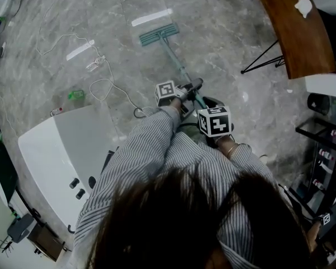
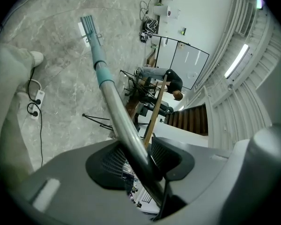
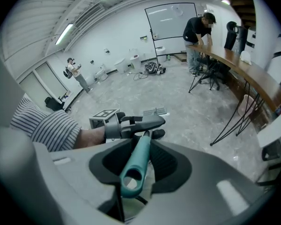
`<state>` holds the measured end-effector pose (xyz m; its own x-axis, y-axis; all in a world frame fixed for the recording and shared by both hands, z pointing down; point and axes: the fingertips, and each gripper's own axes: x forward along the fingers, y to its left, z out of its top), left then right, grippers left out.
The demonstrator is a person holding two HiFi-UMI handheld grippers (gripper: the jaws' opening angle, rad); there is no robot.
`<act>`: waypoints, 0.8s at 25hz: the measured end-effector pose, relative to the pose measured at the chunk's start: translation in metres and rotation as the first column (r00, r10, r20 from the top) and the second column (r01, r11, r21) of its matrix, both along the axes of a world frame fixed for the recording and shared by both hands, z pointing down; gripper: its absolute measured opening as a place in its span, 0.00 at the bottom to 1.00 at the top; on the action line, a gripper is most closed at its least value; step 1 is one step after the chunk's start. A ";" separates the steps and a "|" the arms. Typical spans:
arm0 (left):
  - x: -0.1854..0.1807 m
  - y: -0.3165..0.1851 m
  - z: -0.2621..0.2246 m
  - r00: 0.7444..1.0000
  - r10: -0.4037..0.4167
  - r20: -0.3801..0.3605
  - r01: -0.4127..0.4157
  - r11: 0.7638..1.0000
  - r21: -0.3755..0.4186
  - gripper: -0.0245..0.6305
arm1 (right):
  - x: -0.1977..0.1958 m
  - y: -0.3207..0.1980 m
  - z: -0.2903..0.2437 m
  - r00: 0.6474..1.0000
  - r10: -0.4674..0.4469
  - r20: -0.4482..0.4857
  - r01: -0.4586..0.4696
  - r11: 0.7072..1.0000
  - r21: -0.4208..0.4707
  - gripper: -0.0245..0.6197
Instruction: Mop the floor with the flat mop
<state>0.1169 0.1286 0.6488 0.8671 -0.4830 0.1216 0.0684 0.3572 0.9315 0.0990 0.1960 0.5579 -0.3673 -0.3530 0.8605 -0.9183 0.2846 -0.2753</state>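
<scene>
left gripper (image 2: 140, 161) has its jaws clamped on the flat mop's (image 1: 158, 35) metal pole (image 2: 113, 100), right gripper (image 3: 141, 159) is squeezing the teal handle end (image 3: 132, 176) between its jaws, mop head's down on the floor (image 1: 224, 32) well ahead of both

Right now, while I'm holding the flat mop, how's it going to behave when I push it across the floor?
The flat mop should push stiffly: its pole looks like straight metal tube. It is probably light for its length, being so slim. Its wide flat head likely glides on the glossy floor rather than tipping.
</scene>
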 end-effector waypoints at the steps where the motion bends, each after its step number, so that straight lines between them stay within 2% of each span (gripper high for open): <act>1: 0.001 -0.002 -0.001 1.000 0.008 -0.001 -0.008 1.000 0.005 0.27 | 0.000 -0.002 0.000 1.000 -0.002 -0.001 0.002 1.000 0.002 0.23; 5: 0.001 -0.020 -0.001 1.000 0.020 -0.018 -0.020 1.000 0.017 0.28 | 0.001 -0.020 -0.001 1.000 0.002 0.004 -0.002 1.000 0.008 0.23; 10: -0.008 -0.065 -0.002 0.999 0.032 -0.027 -0.031 0.999 0.029 0.30 | -0.008 -0.065 -0.003 0.999 -0.022 -0.027 0.023 0.999 0.032 0.22; 12: -0.015 -0.085 0.001 0.998 0.039 -0.038 -0.039 0.999 0.012 0.30 | -0.015 -0.087 0.000 0.999 -0.029 -0.033 0.030 0.999 0.029 0.22; 16: -0.036 -0.151 0.003 0.998 0.053 -0.028 -0.053 0.999 0.012 0.29 | -0.036 -0.152 0.003 1.000 -0.009 -0.029 0.011 0.999 0.043 0.22; 20: -0.075 -0.222 0.008 0.998 0.066 -0.017 -0.066 0.998 -0.009 0.29 | -0.075 -0.225 0.006 0.999 0.034 -0.014 -0.034 0.999 0.039 0.22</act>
<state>0.0423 -0.0936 0.6572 0.8991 -0.4234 0.1111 0.0597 0.3699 0.9271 0.0236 -0.0286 0.5640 -0.3418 -0.3985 0.8511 -0.9315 0.2633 -0.2509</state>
